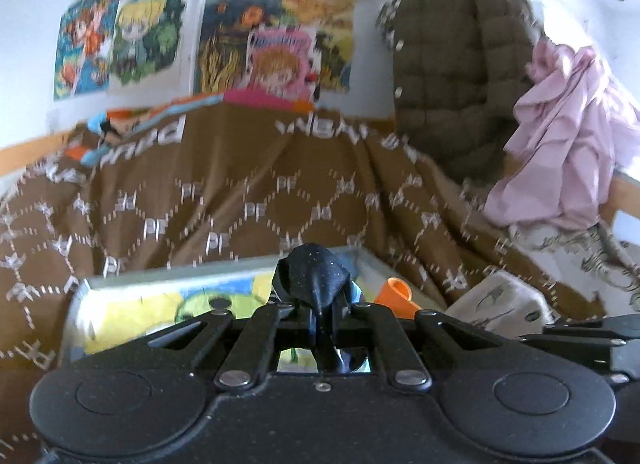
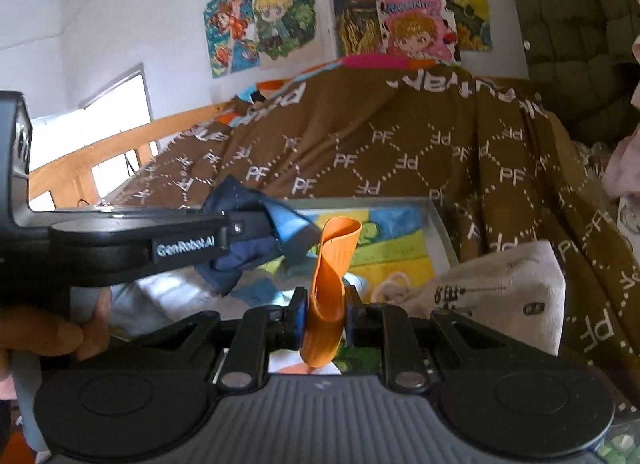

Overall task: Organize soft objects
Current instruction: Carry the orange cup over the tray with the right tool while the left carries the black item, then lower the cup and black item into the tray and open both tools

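Jaws of the left gripper (image 1: 322, 304) are pressed together on a dark blue cloth (image 1: 316, 276), which bunches up above the fingertips and hangs down between them. In the right wrist view the same gripper (image 2: 260, 230) reaches in from the left, with the cloth (image 2: 240, 240) spilling out around its tip and a light blue patch showing on it. A hand (image 2: 68, 332) grips its handle at the near left.

The right gripper (image 2: 325, 314) is clamped on an orange strip (image 2: 330, 280), a curled, rubbery-looking band that stands up from between the blue pads (image 2: 301, 314) and flares open at the top. In the left wrist view the strip (image 1: 396, 298) shows just right of the dark cloth.

Both grippers hang over a shallow tray (image 2: 440, 224) with a bright cartoon picture on its bottom. The tray sits on a brown blanket (image 2: 400, 152) printed with white letters. A pale printed pillow (image 2: 508, 288) lies just right of the tray. Farther right, a quilted olive jacket (image 1: 456, 64) and a pink garment (image 1: 568, 132) hang against the wall. Colourful cartoon pictures (image 2: 280, 20) cover the far wall.
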{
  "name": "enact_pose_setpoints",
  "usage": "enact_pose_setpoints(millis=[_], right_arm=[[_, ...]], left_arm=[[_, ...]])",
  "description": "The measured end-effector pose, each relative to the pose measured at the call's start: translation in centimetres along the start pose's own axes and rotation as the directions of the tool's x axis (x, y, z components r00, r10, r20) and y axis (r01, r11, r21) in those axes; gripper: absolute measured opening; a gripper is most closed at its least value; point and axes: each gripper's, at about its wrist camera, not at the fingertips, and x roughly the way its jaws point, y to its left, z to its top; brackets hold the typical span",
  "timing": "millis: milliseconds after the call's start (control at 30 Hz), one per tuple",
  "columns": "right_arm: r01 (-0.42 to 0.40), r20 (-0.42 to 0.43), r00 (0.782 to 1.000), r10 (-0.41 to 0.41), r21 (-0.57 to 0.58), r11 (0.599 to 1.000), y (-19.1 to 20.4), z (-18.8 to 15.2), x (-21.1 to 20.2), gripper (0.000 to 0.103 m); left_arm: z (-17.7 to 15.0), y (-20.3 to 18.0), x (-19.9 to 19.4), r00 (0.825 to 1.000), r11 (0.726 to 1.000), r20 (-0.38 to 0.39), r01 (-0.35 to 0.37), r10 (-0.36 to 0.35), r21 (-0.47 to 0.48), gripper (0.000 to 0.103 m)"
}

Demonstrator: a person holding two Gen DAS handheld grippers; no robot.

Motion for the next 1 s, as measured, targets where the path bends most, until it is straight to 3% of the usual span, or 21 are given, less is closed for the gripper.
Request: enact_pose_setpoints(millis=[300,567,867,1000], right_arm=[[0.033,-0.028,0.999,-0.033,0.011,0.999,-0.4,-0.1,0.9,0.024],[0.058,-0.041,0.997,-0.058,0.013,0.998,-0.4,-0.2,1.1,0.036],[0.090,-0.037,0.995,-0.091,-0.046,0.995,0.1,0.0,0.7,0.048],[0.102,-0.020,0.994,-0.104,-0.066,0.993,0.3,0.3,0.2,0.056]], left_arm=[[-1.8,1.1,2.5,0.988,0.998,-0.147,-0.045,0.038,-0.047,0.007],[-1.9,1.2,2.3,0.986,0.997,-0.162,-0.043,0.032,-0.067,0.013],[-1.8,0.7,1.5,0.984,0.996,-0.168,-0.074,0.065,-0.048,0.032],[-1.5,0.9,0.6,0.985,0.994,-0.153,-0.092,0.082,-0.059,0.050]])
